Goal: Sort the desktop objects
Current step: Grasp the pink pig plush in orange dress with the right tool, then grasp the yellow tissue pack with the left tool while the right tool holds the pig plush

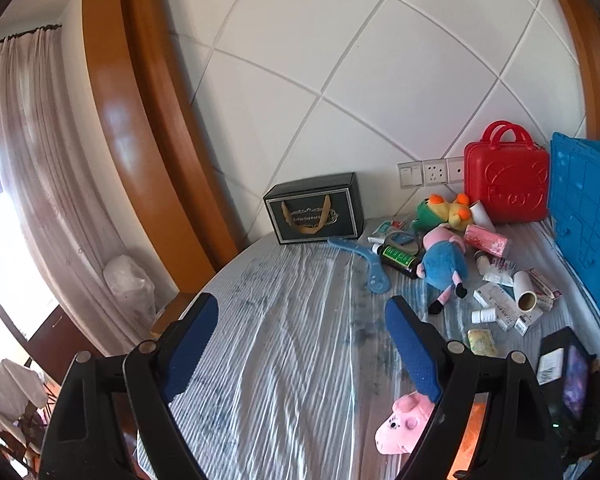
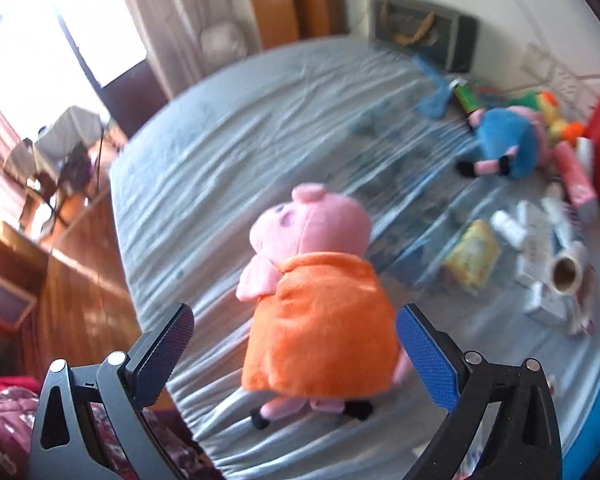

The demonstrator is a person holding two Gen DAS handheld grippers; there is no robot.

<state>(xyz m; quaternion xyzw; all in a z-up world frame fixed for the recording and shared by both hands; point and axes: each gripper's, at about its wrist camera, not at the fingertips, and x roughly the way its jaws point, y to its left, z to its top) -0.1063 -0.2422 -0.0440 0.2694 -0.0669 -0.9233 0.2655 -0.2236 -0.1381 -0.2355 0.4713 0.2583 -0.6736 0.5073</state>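
Desktop objects are mostly unsorted, as far as I can judge: a cluster lies heaped toward the far right of the round table [image 1: 284, 344], with the blue-bodied pig plush [image 1: 446, 258], a green and yellow plush [image 1: 440, 210], a dark bottle [image 1: 400, 258], a pink roll [image 1: 486, 240], a cardboard tube [image 1: 526, 296] and several small boxes and vials touching or overlapping one another. The blue crate [image 1: 584, 216] stands at the right edge and the red case [image 1: 506, 178] against the wall; I cannot see into either.

The orange-dressed pig plush [image 2: 320, 300] lies apart from the heap, near the table's near edge. My right gripper [image 2: 294, 340] has its jaws apart and straddling the plush, pads not pressing it. My left gripper [image 1: 300, 344] hangs over bare cloth, jaws wide apart and empty.

Room is generous on the left half of the table, where only the wrinkled cloth shows. The dark gift box [image 1: 316, 208] marks the far limit. The near edge drops to the wooden floor just behind the plush, so I judge a nudge that way risky.
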